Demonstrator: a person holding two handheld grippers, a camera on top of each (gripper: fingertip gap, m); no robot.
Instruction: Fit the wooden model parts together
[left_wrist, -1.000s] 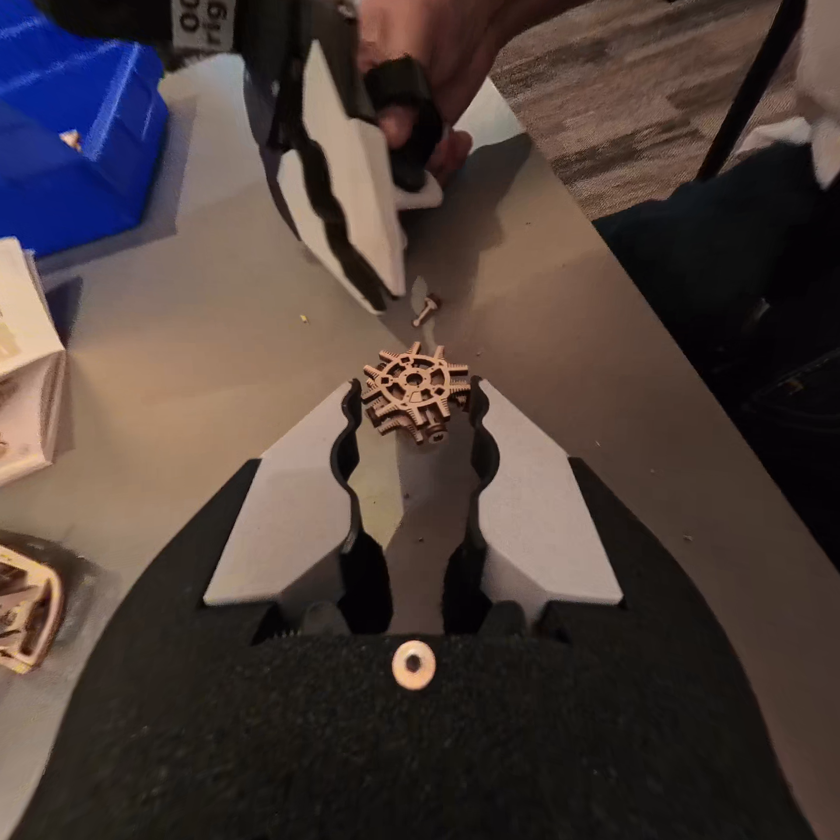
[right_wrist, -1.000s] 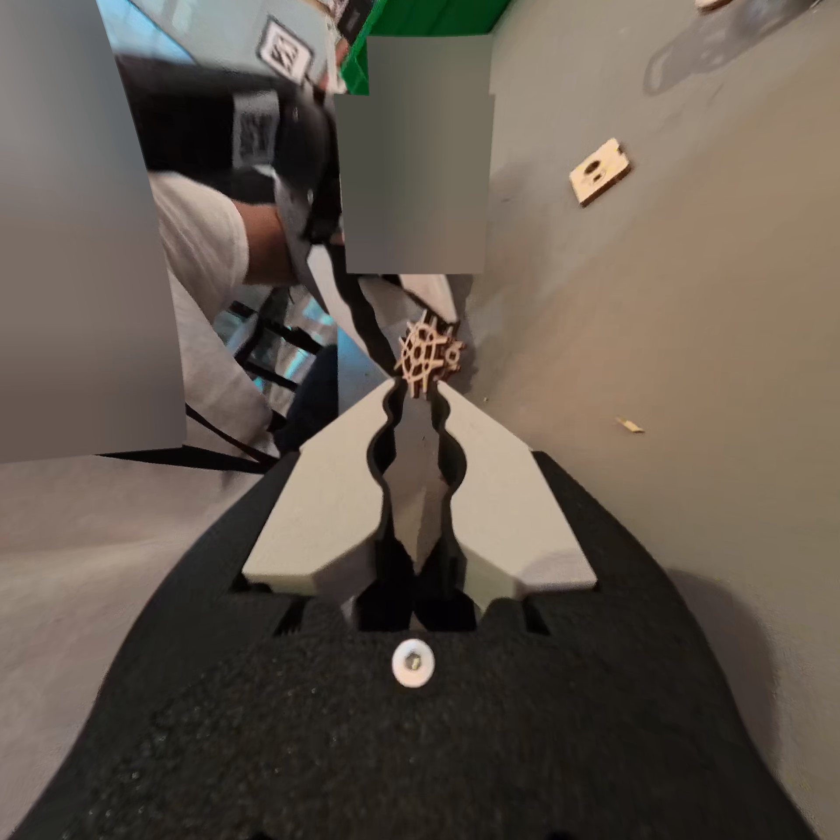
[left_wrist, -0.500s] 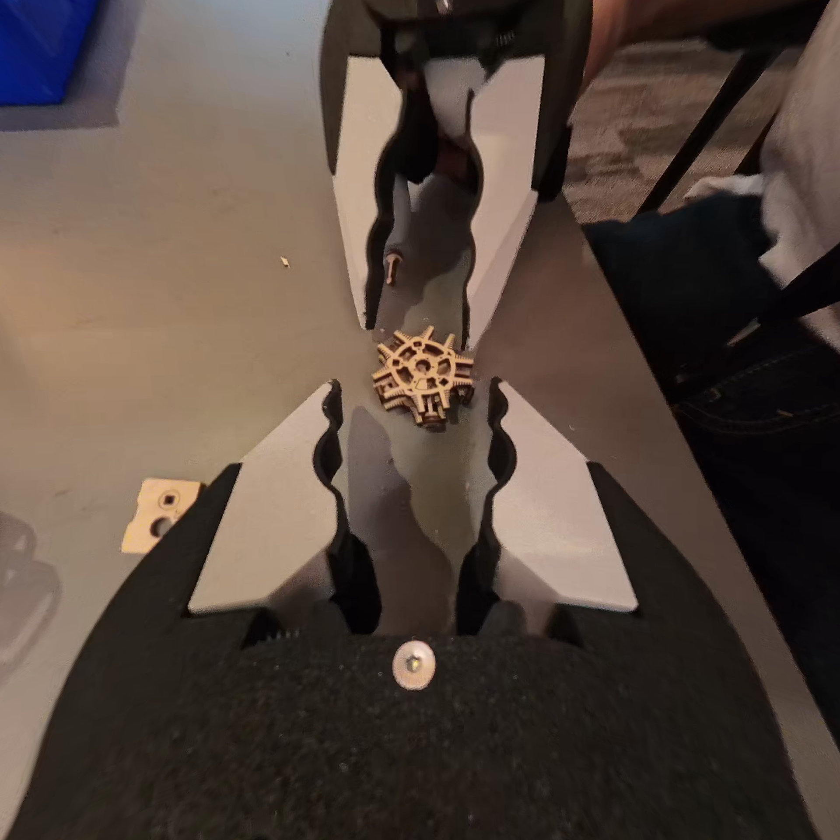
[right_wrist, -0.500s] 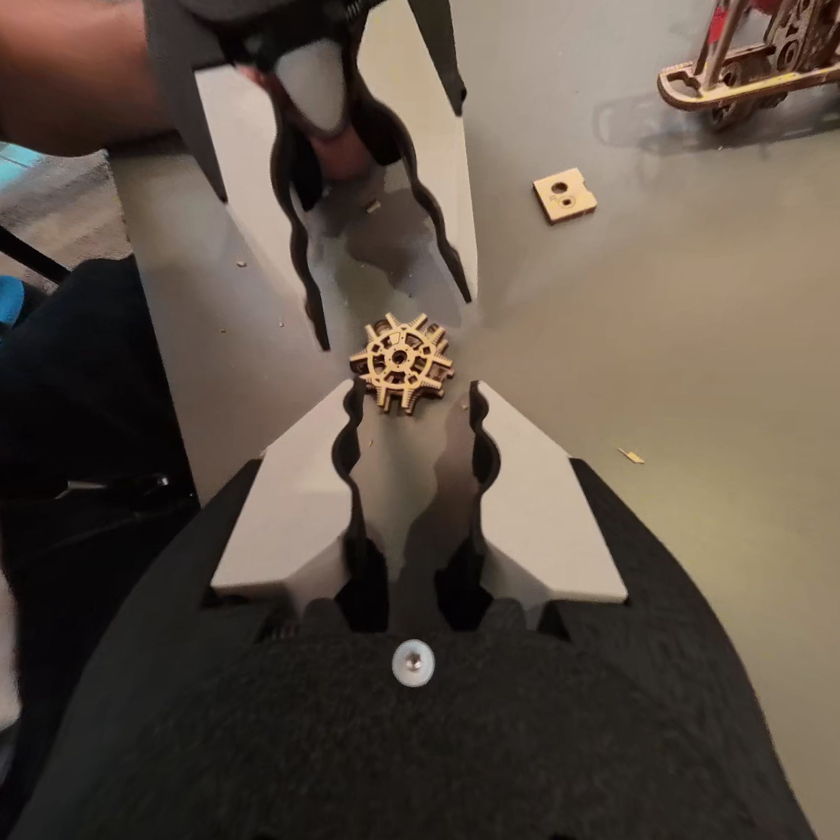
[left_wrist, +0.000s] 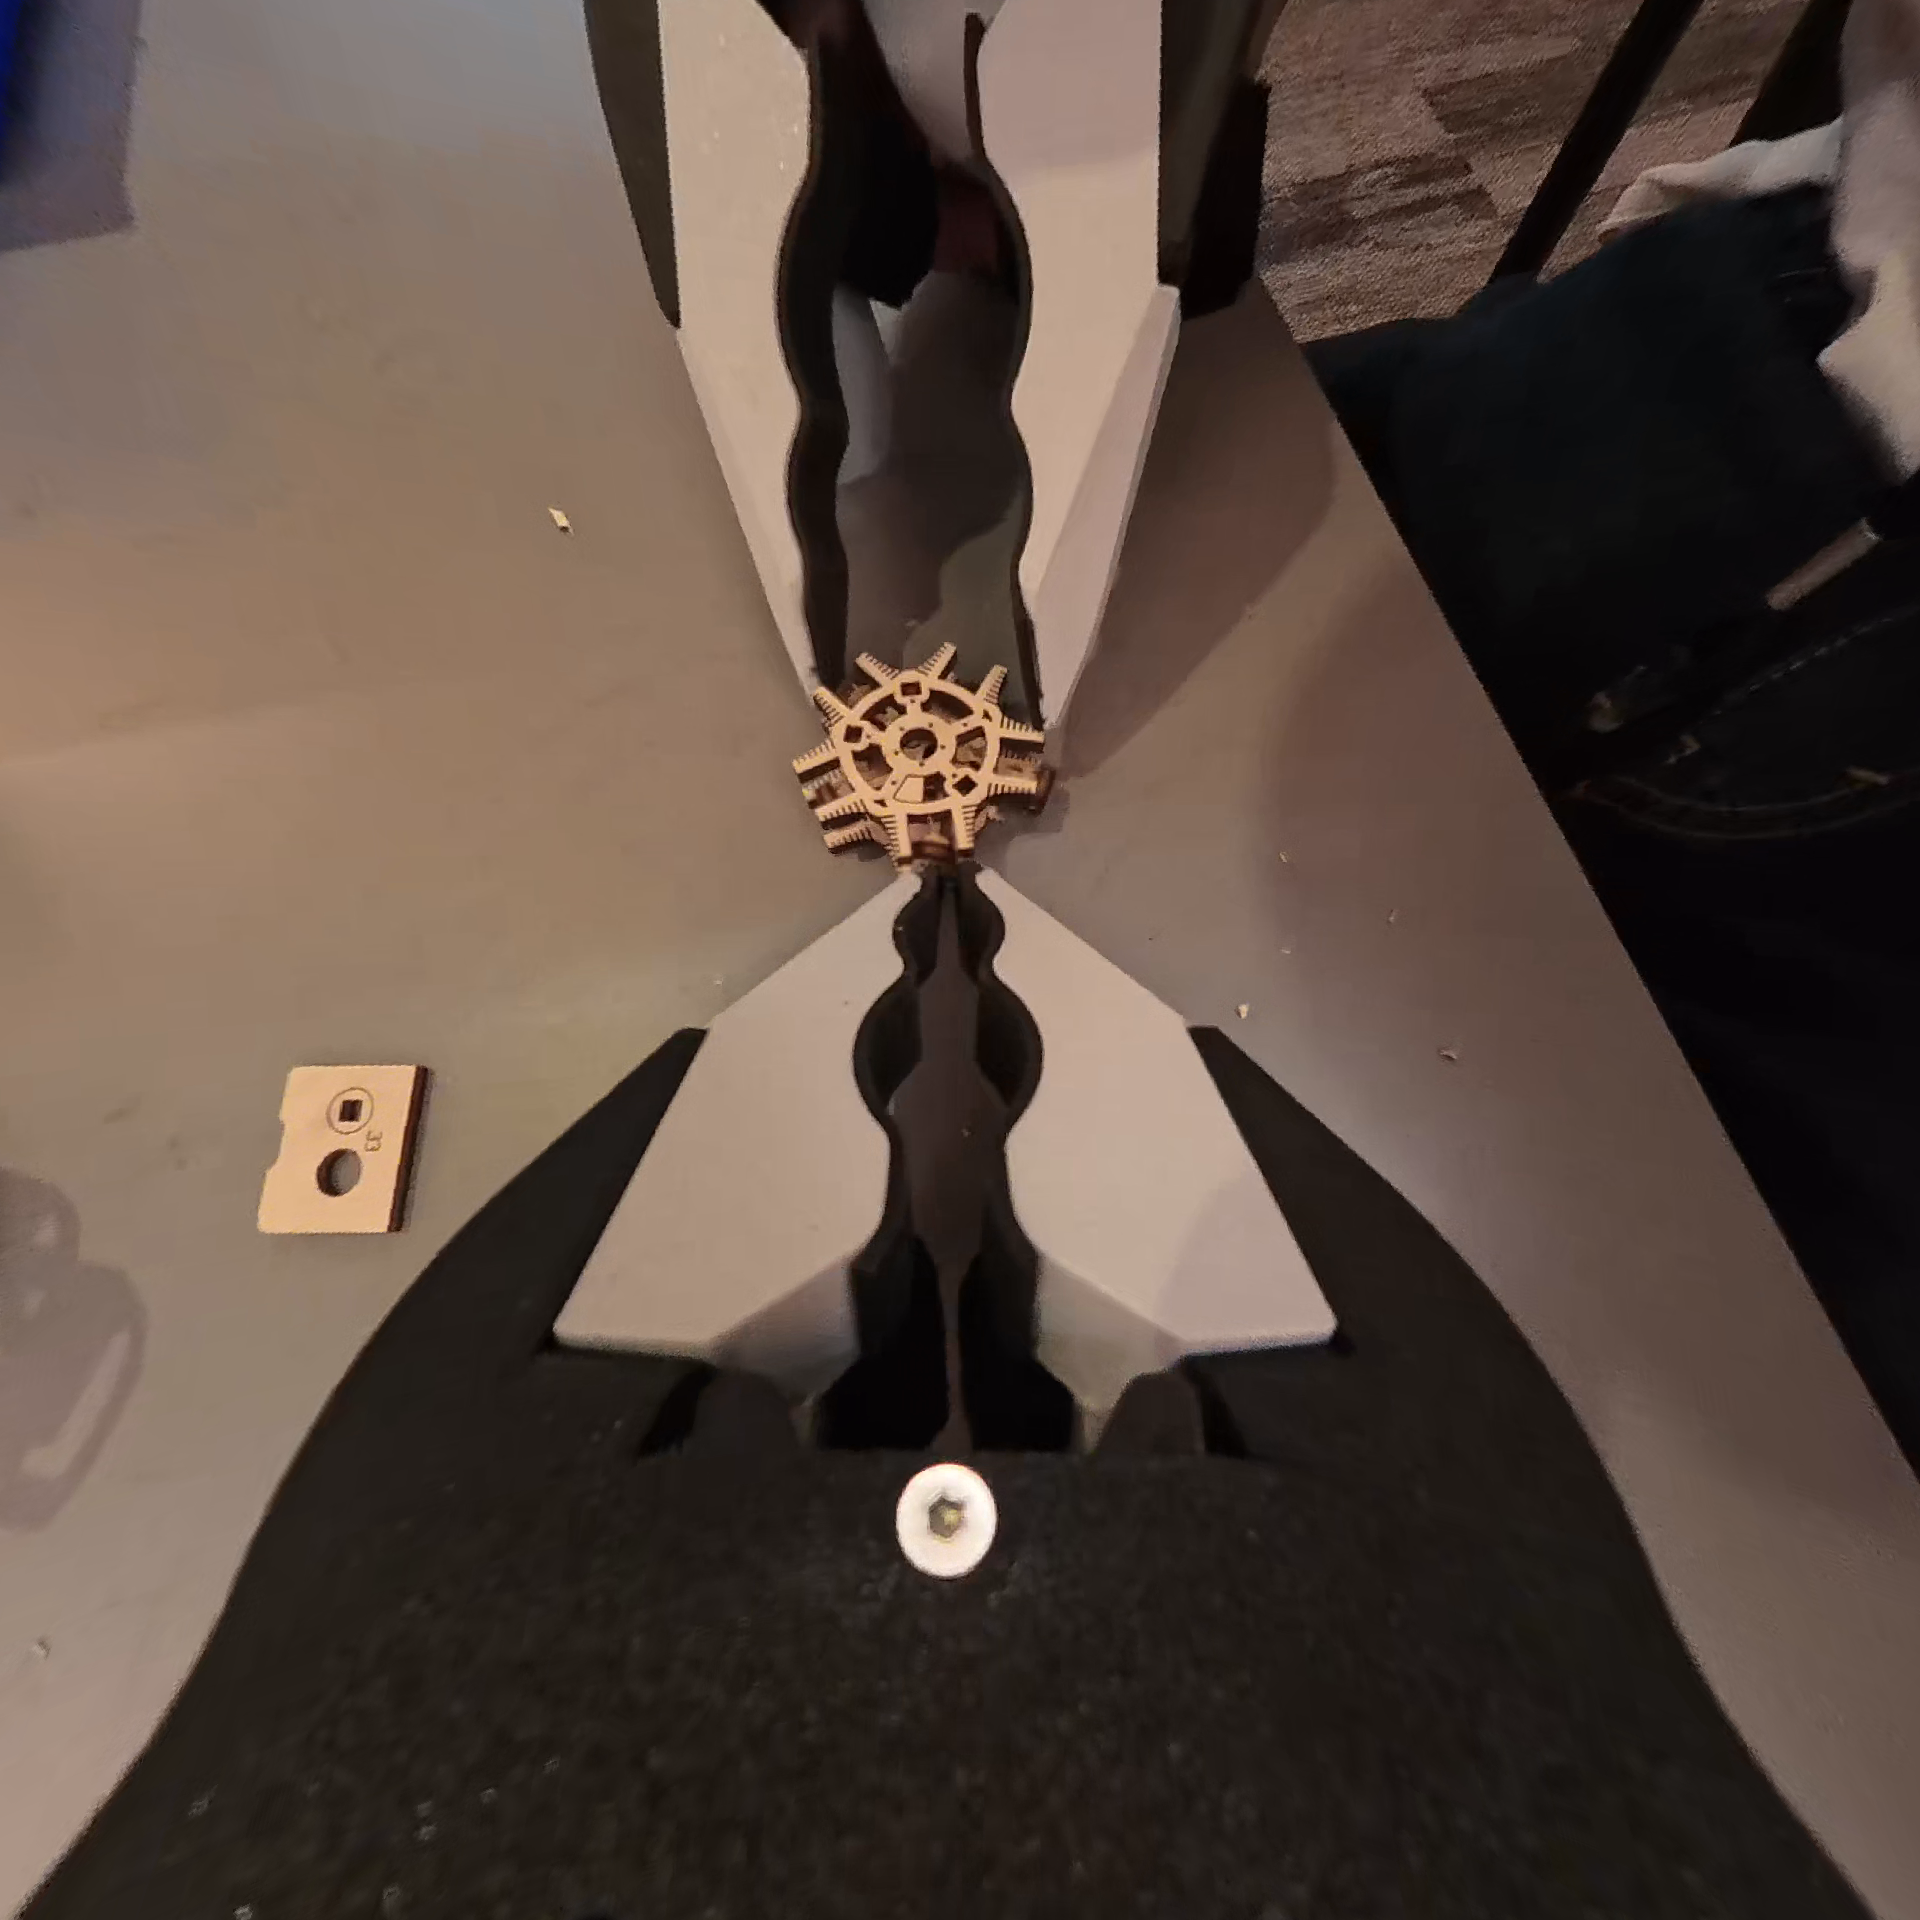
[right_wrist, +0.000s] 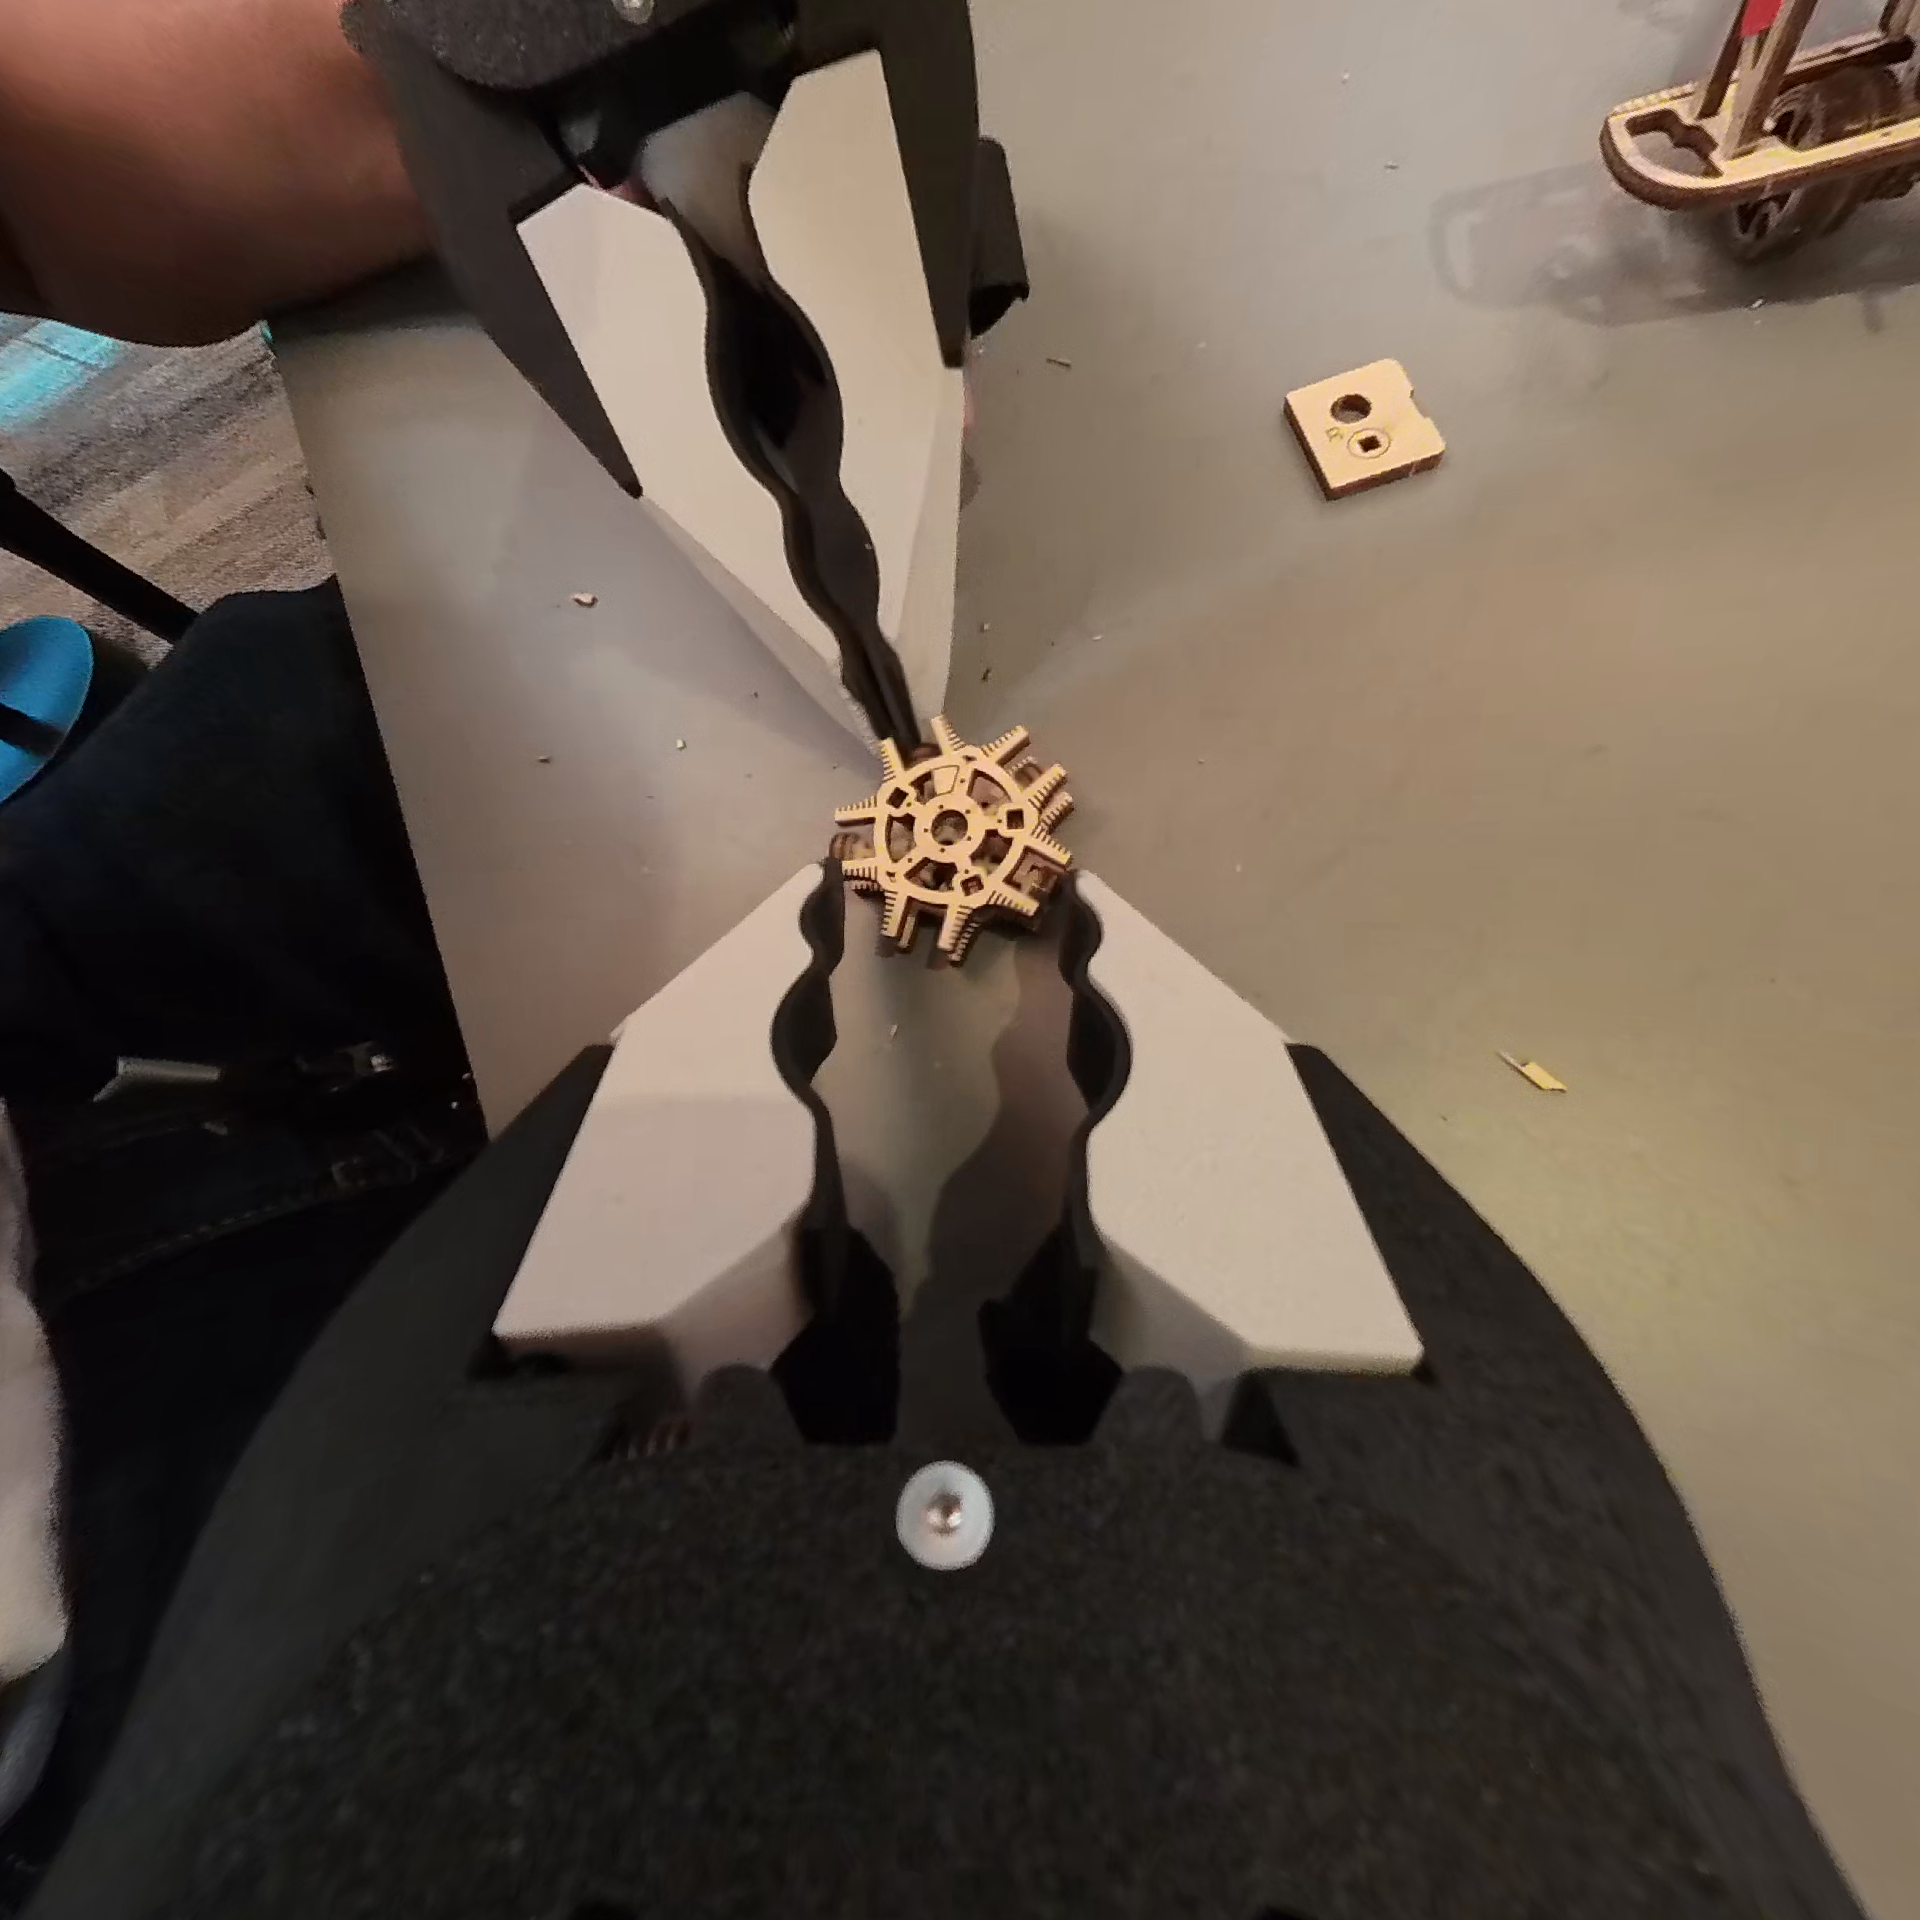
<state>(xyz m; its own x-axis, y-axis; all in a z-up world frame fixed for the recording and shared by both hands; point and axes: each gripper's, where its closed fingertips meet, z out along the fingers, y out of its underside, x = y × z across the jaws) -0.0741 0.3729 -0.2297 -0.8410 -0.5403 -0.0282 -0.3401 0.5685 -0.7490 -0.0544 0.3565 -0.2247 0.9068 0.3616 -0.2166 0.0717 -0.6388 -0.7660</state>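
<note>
a: what does the wooden gear (left_wrist: 916, 767) look like?

b: pale cut wood, round, with a small hole in the middle, an open ring of cut-out windows around it, and short toothed arms sticking out all round like a star. there seems to be a second layer of the same wood under the top one. it lies flat on the grey table (left_wrist: 312, 675), close to the table's edge.

a: and left of the gear?

b: in the left wrist view a small square wooden plate (left_wrist: 343, 1148) lies well apart from the gear, flat, with a round hole and a square one.

a: the left gripper (left_wrist: 938, 876)?

b: its jaws are drawn together, tips pinched on a small nub at the gear's near edge.

a: the right gripper (right_wrist: 948, 885)?

b: jaws apart, one tip either side of the gear. whether they touch it, i cannot tell. the two grippers face each other across the gear.

a: anything right of the gear?

b: in the right wrist view, far beyond the same plate, a partly built wooden model (right_wrist: 1766, 125) stands on the table.
</note>
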